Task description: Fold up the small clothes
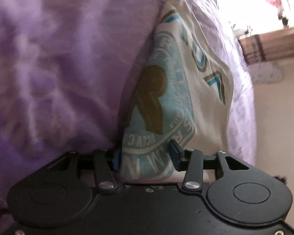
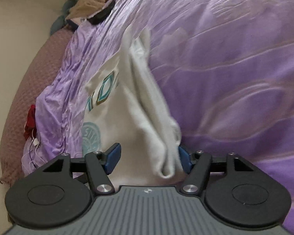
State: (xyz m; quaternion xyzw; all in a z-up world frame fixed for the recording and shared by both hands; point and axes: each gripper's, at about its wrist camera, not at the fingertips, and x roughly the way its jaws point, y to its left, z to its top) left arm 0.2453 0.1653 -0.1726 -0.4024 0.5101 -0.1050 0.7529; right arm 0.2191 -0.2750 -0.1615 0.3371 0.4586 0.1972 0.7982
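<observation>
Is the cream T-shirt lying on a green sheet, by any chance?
No, the cream T-shirt lies on a wrinkled purple sheet.

White small T-shirt (image 1: 209, 90), printed with a turquoise round emblem holding an olive-brown figure and with turquoise lettering edged in olive. It lies on a wrinkled lilac bedsheet (image 1: 64, 62), stretching away from the left tool (image 1: 145, 154), its printed edge between that tool's fingers. In the right wrist view the same garment (image 2: 135, 121) is partly folded: a thick rolled fold of plain white cloth runs lengthwise, its near end between the fingers of the right tool (image 2: 149, 156), the print to the left.
</observation>
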